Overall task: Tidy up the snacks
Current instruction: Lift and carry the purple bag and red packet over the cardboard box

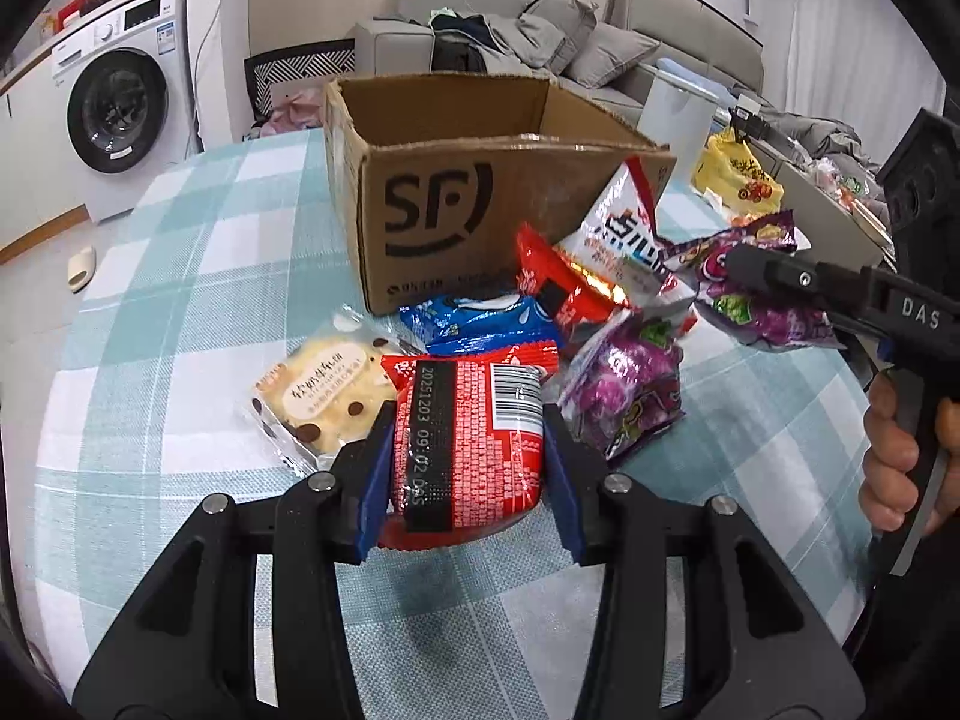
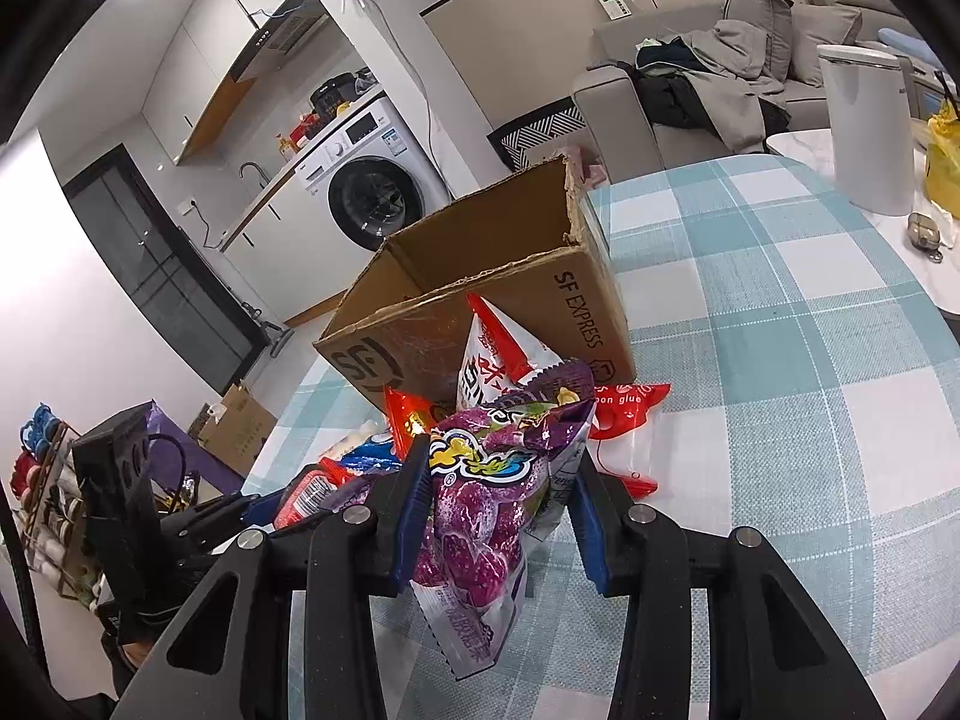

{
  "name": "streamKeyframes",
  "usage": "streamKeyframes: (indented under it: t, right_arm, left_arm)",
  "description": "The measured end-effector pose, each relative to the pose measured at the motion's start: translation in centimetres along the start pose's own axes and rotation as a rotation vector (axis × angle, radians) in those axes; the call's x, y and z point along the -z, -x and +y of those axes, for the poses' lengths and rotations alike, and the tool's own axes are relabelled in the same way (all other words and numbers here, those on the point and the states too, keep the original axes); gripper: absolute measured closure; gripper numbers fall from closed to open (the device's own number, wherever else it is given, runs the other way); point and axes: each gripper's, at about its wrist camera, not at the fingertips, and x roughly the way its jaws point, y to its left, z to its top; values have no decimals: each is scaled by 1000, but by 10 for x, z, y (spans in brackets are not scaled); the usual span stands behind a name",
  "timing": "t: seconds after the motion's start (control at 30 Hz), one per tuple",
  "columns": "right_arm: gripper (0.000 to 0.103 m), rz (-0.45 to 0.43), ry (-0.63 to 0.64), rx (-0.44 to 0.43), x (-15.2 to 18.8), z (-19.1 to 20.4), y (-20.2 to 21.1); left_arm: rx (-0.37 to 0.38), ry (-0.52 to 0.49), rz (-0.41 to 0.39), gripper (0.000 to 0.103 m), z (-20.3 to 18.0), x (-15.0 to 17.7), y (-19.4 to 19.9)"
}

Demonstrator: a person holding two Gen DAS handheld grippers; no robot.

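My left gripper (image 1: 468, 450) is shut on a red snack packet (image 1: 474, 420) with a barcode, its blue pads pressing both sides just above the checked tablecloth (image 1: 198, 276). The right gripper (image 2: 501, 498) is shut on a purple snack packet (image 2: 480, 498) held above the pile; in the left wrist view this purple packet (image 1: 774, 318) hangs at the right. An open cardboard SF box (image 1: 456, 210) stands behind the pile, upright and seemingly empty. Loose on the cloth lie a chocolate-chip cake packet (image 1: 318, 396), a blue biscuit packet (image 1: 480, 315), a second purple packet (image 1: 630, 396) and a white-and-red bag (image 1: 624, 240).
A white cylindrical appliance (image 2: 870, 126) and a yellow bag (image 1: 738, 174) stand on a white table to the right. A clear bag with a red top (image 2: 630, 420) lies right of the pile. A washing machine (image 1: 120, 108) and a grey sofa (image 1: 540, 30) stand beyond the table.
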Motion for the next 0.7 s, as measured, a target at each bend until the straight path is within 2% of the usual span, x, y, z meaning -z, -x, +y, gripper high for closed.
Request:
streamKeyframes:
  t: [0.2,0.7]
  right_arm:
    - [60,-9,0,-7,-1,1,3]
    - [60,-11,-9,-22,-2,1,2]
  left_arm:
    - [14,14,-52,61,0,-4,19]
    - [10,52,-111,61,9,-10,39]
